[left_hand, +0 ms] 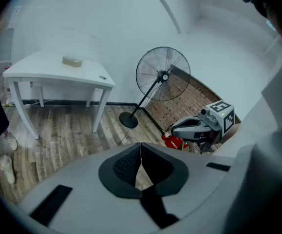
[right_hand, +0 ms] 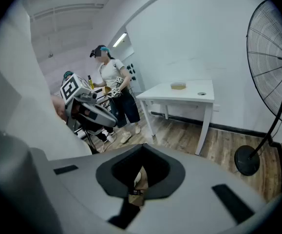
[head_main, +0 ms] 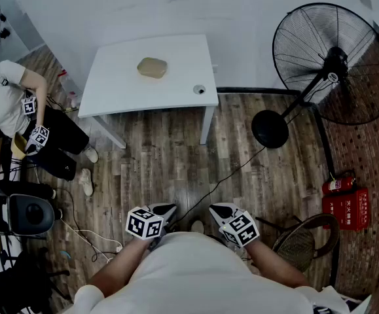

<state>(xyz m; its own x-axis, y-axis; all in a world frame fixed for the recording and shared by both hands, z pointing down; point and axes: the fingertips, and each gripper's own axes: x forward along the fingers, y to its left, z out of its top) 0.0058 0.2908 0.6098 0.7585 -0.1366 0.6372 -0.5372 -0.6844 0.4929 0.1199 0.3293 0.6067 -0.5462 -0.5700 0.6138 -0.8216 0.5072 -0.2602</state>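
Note:
I hold both grippers close to my body above a wooden floor. My left gripper (head_main: 168,209) is shut, its black pads meeting in a thin line in the left gripper view (left_hand: 141,147), with nothing between them. My right gripper (head_main: 216,208) also looks shut and empty in its own view (right_hand: 141,162). Each shows in the other's view: the right gripper (left_hand: 204,126) and the left gripper (right_hand: 89,106). Ahead stands a white table (head_main: 130,77) bearing a tan round object (head_main: 152,67) (left_hand: 72,61) (right_hand: 178,86) and a small round piece (head_main: 199,89) near its right edge.
A large standing fan (head_main: 333,64) (left_hand: 162,74) is on the right, its cable (head_main: 222,178) trailing across the floor. A red fire extinguisher (head_main: 336,185) and red box (head_main: 354,209) sit by the brick wall. A wicker chair (head_main: 300,241) is beside me. Another person (head_main: 6,103) stands left.

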